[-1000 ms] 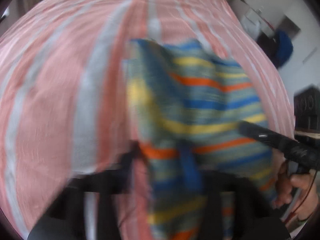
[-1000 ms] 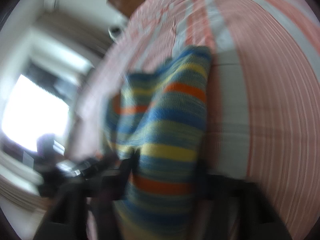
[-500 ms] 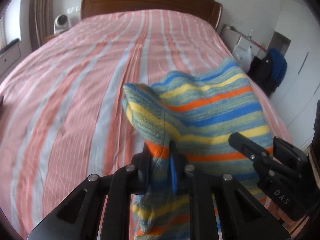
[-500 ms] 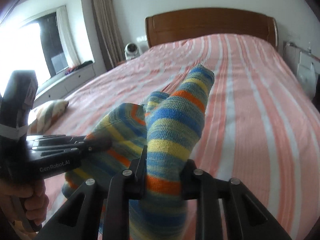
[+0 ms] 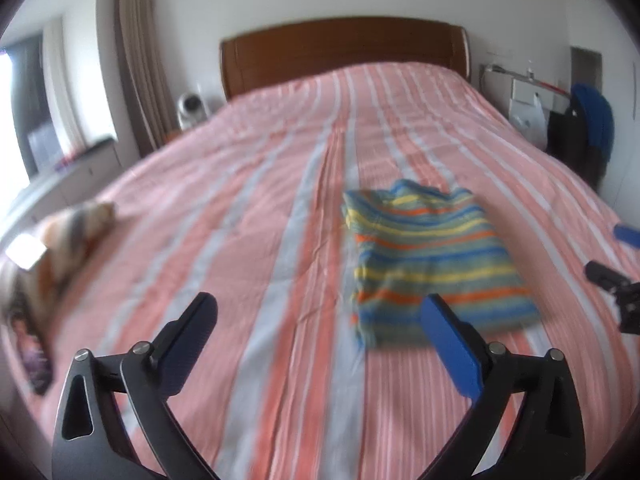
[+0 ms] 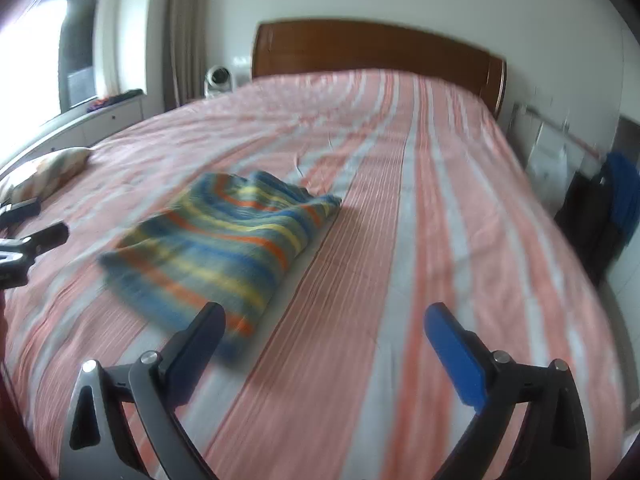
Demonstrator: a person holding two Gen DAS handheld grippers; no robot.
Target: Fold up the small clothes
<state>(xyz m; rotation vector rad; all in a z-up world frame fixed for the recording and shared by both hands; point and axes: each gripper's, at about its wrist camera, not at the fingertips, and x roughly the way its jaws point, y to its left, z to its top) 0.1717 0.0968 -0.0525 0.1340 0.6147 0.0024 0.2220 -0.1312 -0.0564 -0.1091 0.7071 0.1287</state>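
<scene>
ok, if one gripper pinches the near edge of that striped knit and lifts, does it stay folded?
Probably not. The striped knit looks soft and floppy: its far edge is rumpled, so the layers would likely sag open. Seemingly light, a thin low stack. A push would probably bunch it on the bedspread rather than slide it whole.
</scene>
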